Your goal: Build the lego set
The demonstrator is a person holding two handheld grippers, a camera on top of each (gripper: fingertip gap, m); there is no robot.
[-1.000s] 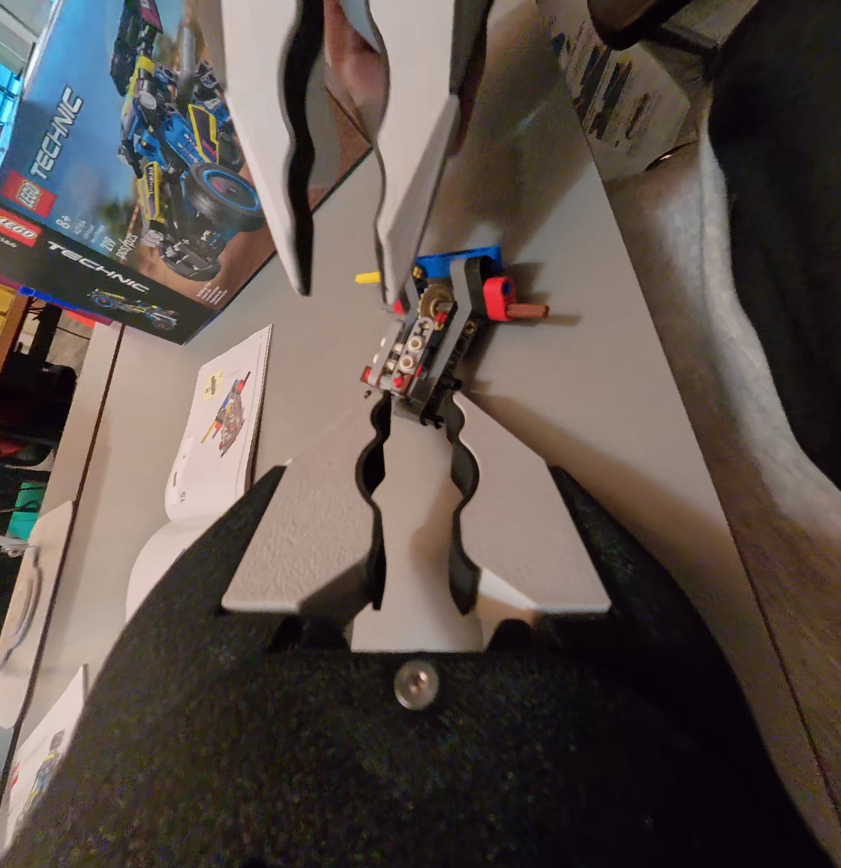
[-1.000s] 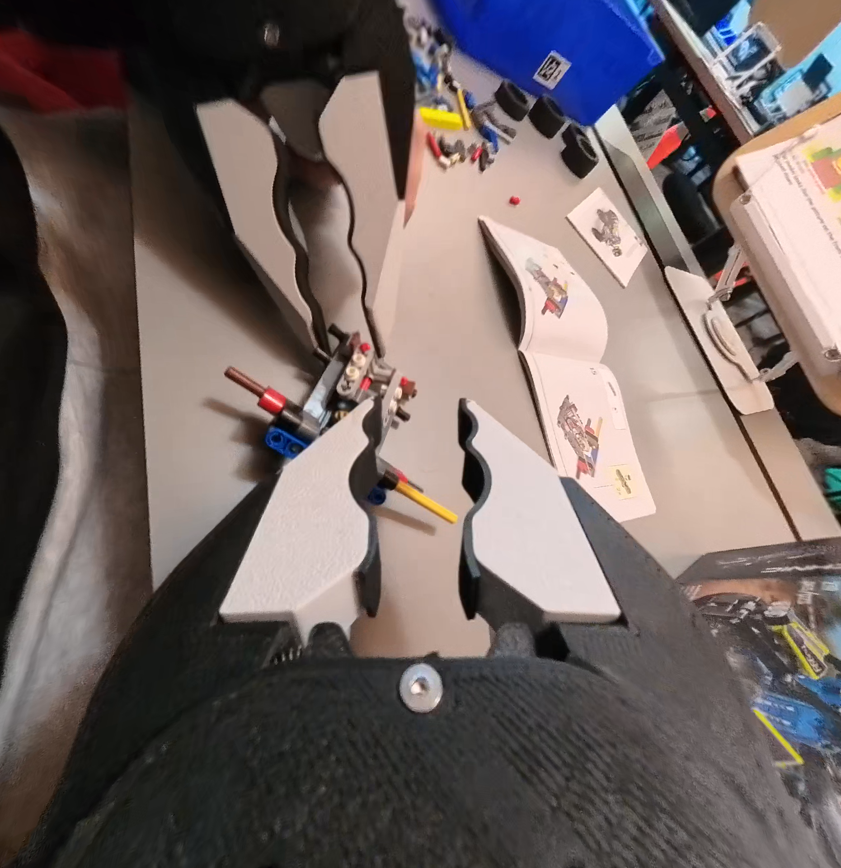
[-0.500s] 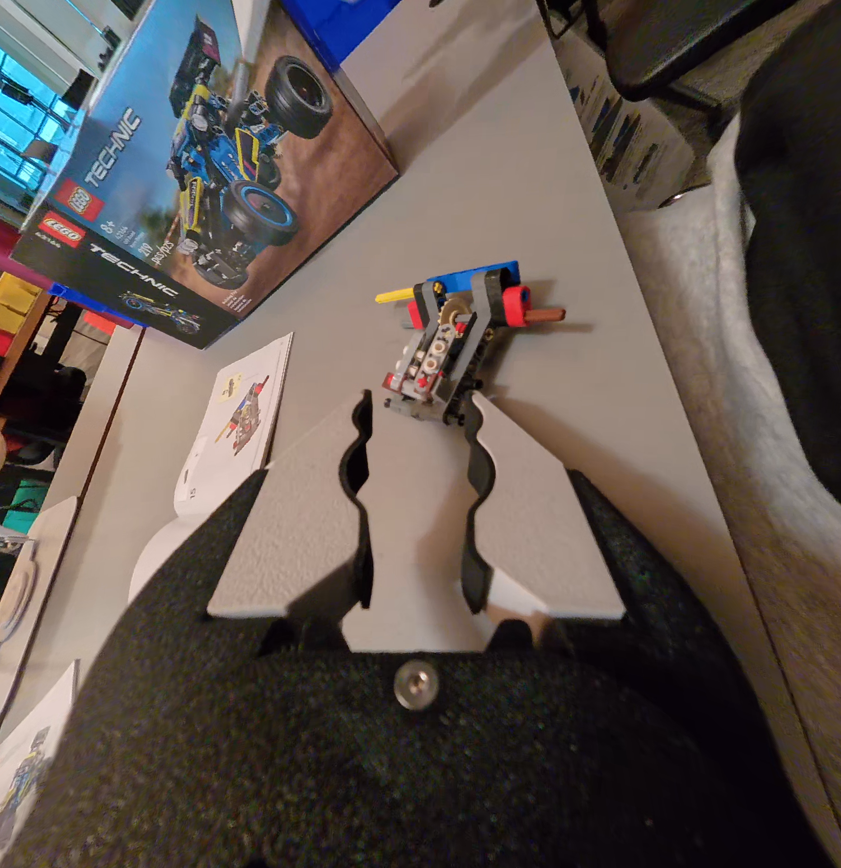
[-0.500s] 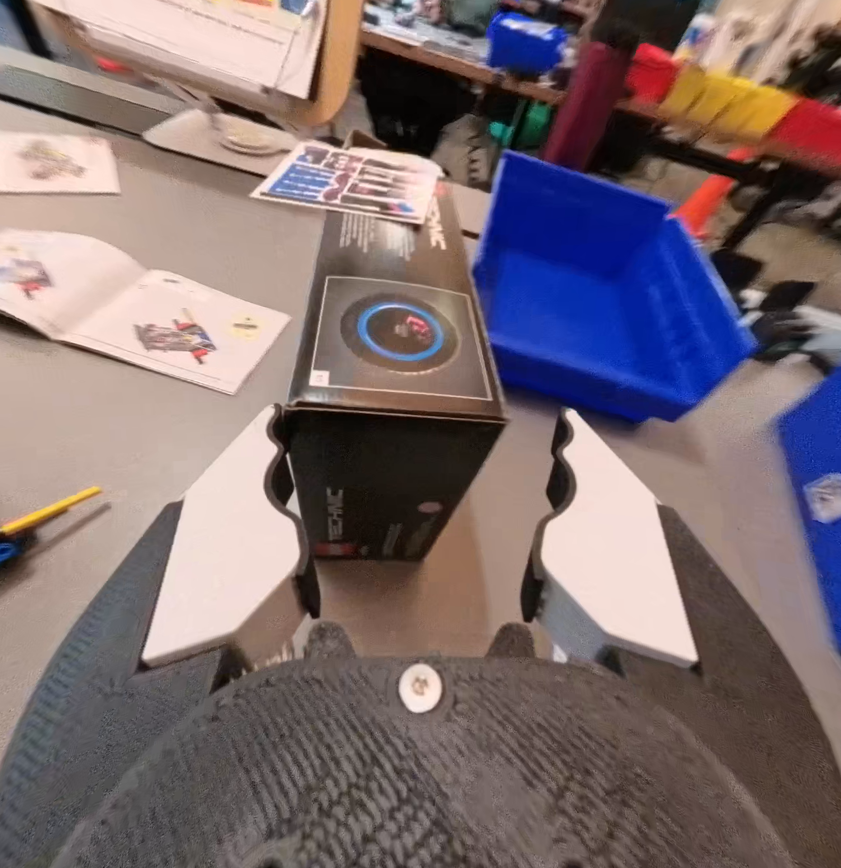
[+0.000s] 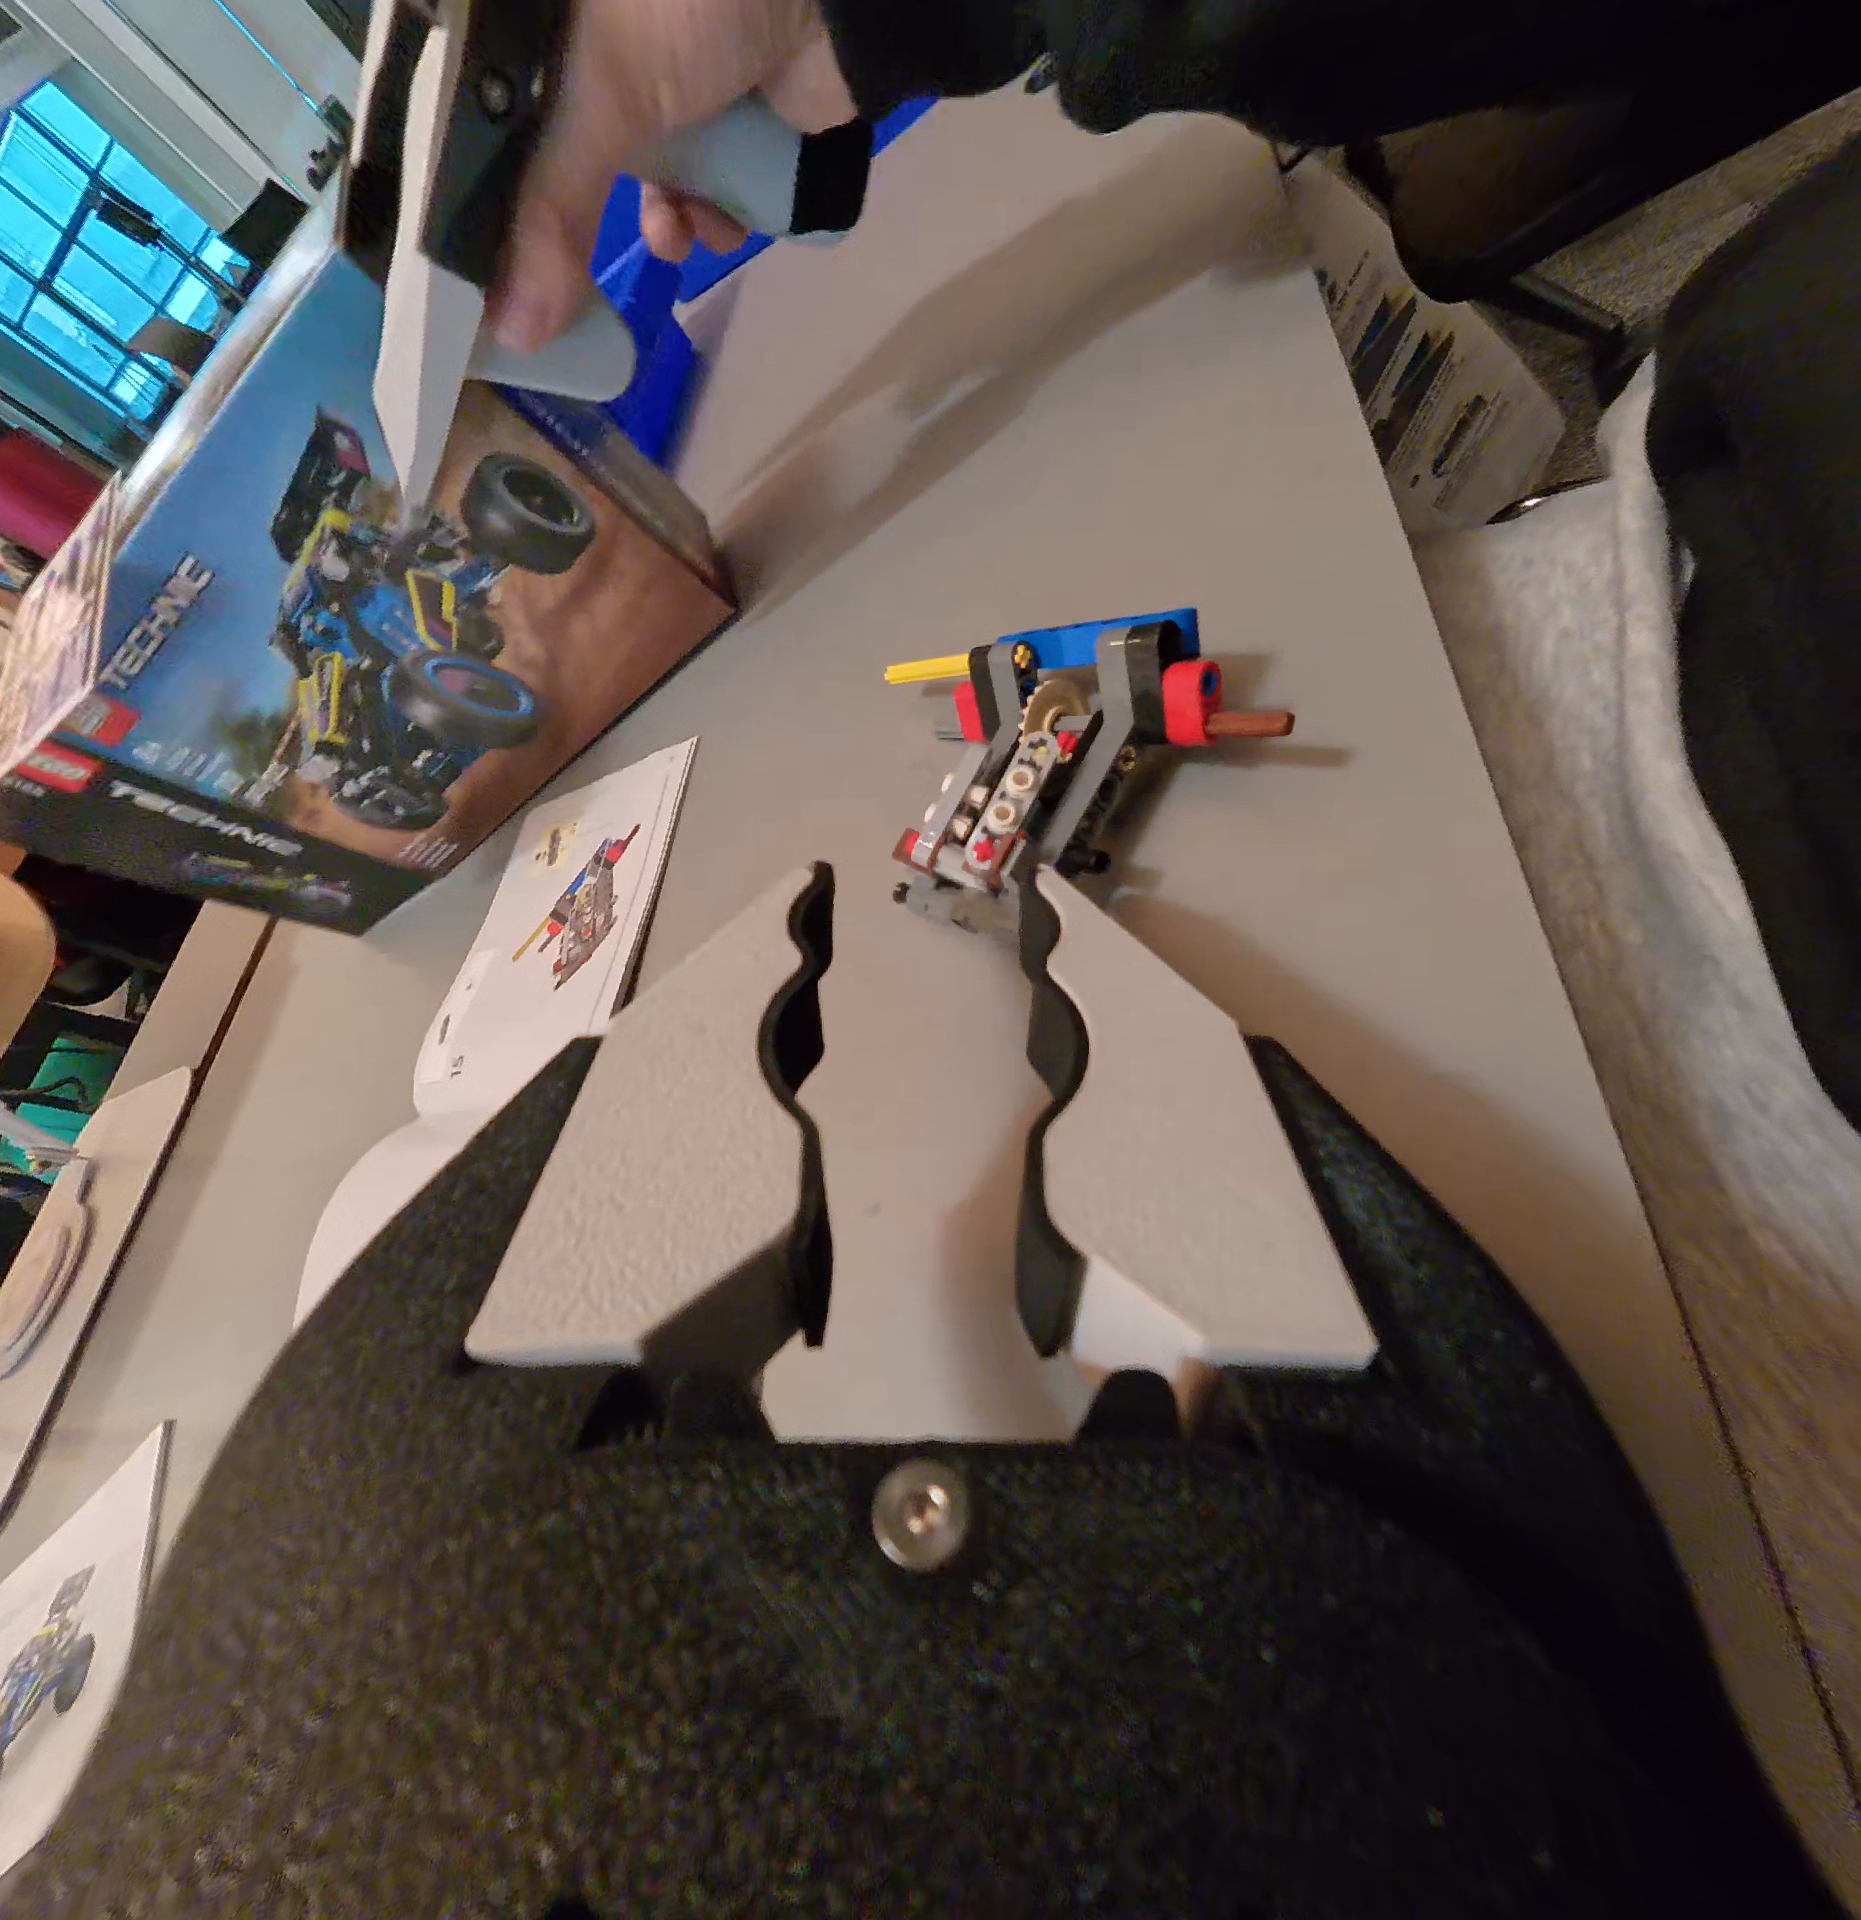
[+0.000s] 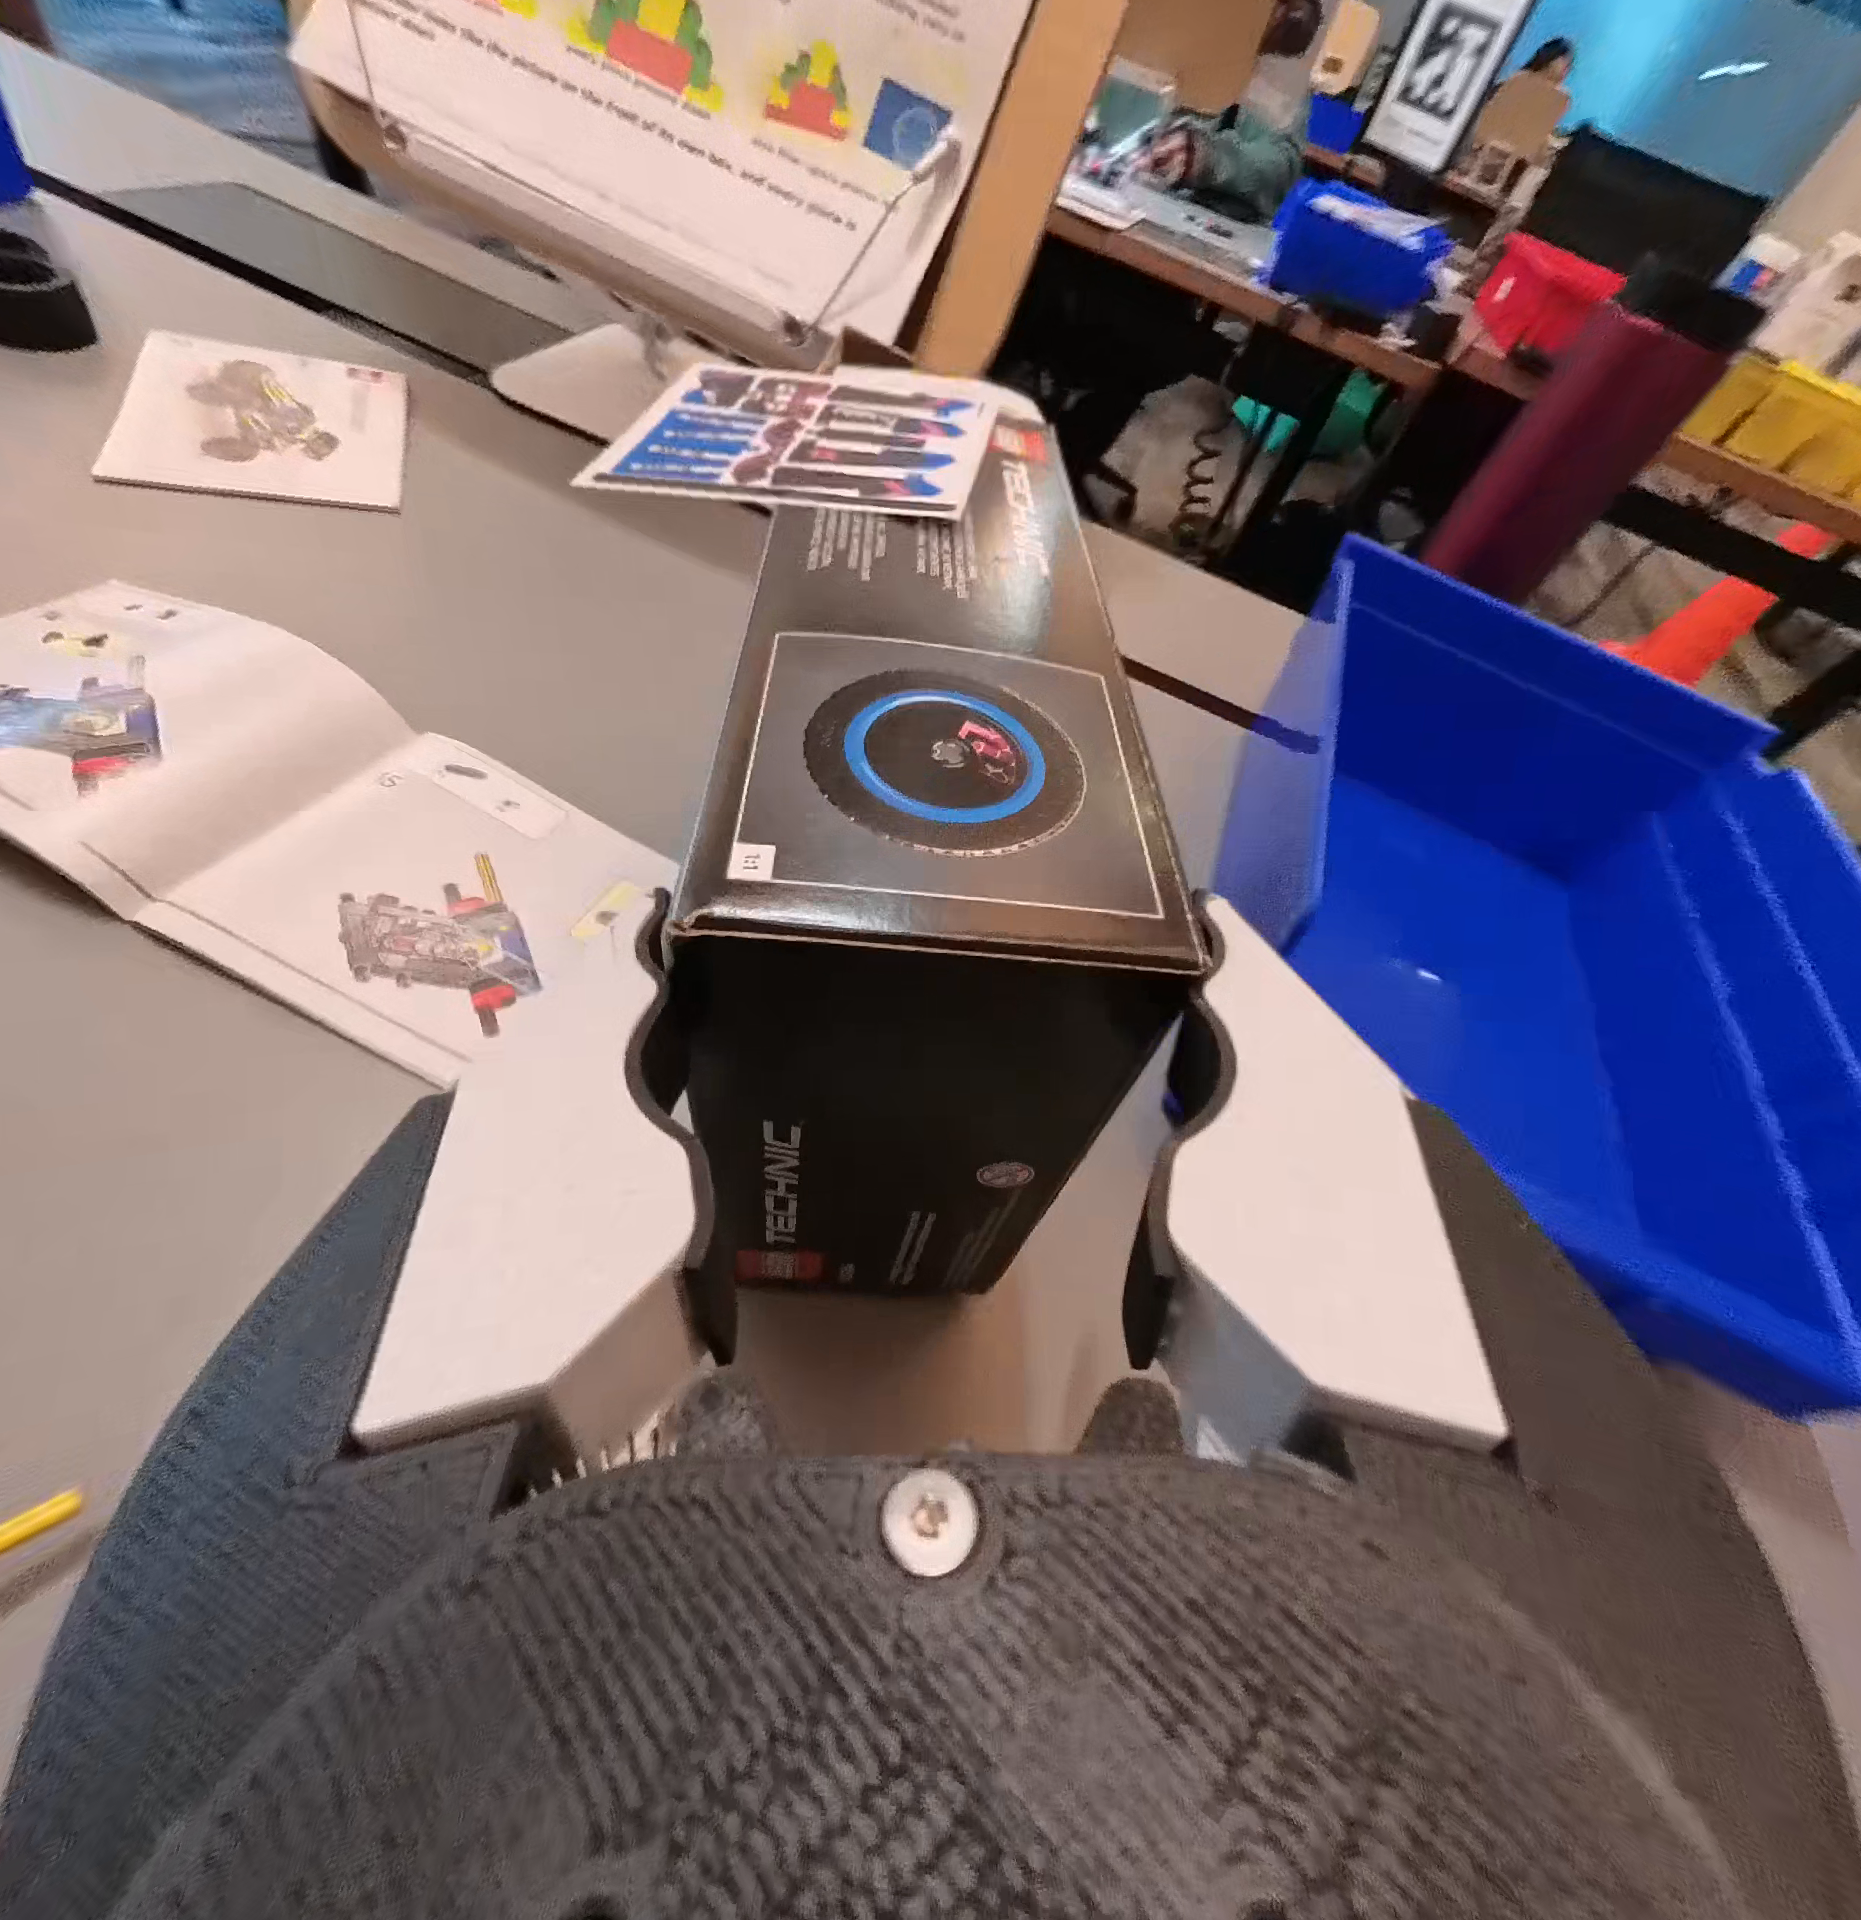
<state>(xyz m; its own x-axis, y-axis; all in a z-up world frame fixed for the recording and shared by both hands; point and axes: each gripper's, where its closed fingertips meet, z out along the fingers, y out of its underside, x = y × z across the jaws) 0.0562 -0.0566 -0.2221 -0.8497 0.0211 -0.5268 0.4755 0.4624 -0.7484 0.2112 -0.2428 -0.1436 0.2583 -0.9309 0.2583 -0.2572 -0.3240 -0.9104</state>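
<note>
Printed lettering on set box (image 6: pixel 936 790), booklet (image 6: pixel 282 821), poster (image 6: pixel 677 114).

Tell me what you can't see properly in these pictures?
- Set box, right wrist view: the tongs' fingers cover its sides, so real squeezing is unclear.
- Blue bin, right wrist view: cut off by the right edge.
- Half-built model, left wrist view: its near end hides behind the left tongs.

Left tool (image 5: pixel 931 899) open beside lego assy (image 5: pixel 1051 758)
</note>
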